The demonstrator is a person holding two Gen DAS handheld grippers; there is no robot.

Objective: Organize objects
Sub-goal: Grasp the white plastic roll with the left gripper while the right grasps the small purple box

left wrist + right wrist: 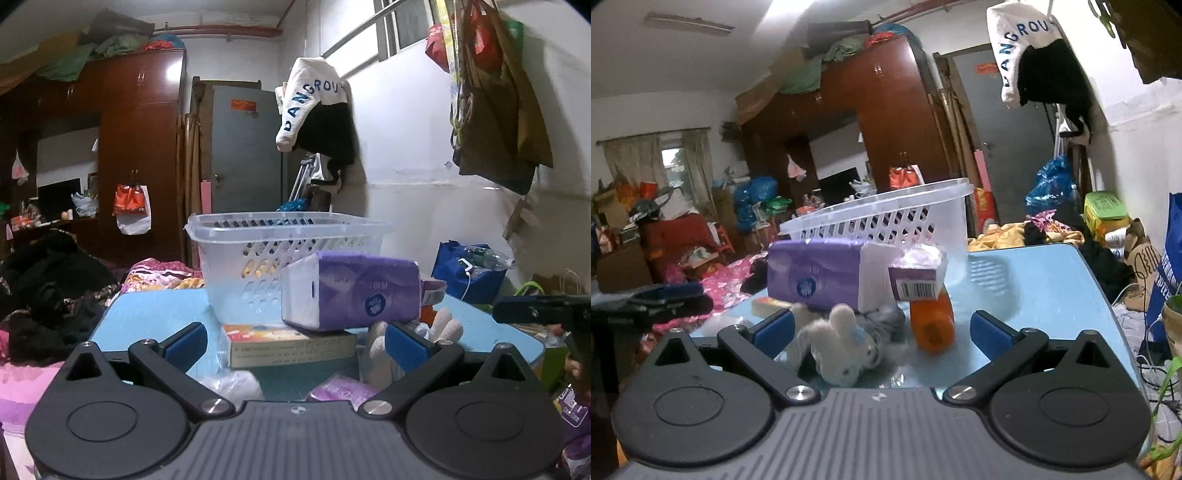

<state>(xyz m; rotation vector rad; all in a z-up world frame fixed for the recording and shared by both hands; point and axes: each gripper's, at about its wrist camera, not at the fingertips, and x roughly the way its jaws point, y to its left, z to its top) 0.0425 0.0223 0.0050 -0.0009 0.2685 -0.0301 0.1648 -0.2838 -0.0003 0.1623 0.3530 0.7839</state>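
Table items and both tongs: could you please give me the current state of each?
Left tongs: open, holding nothing.
Right tongs: open, holding nothing.
Basket: upright on the blue table; contents unclear.
Purple tissue pack: lying on the book, outside the basket.
Orange bottle: lying on its side.
White plush toy: lying on the table.

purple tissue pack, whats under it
In the left wrist view the purple tissue pack lies on a flat box on the blue table. From the right, a white plush toy and an orange bottle poke out below. The rest underneath is covered.
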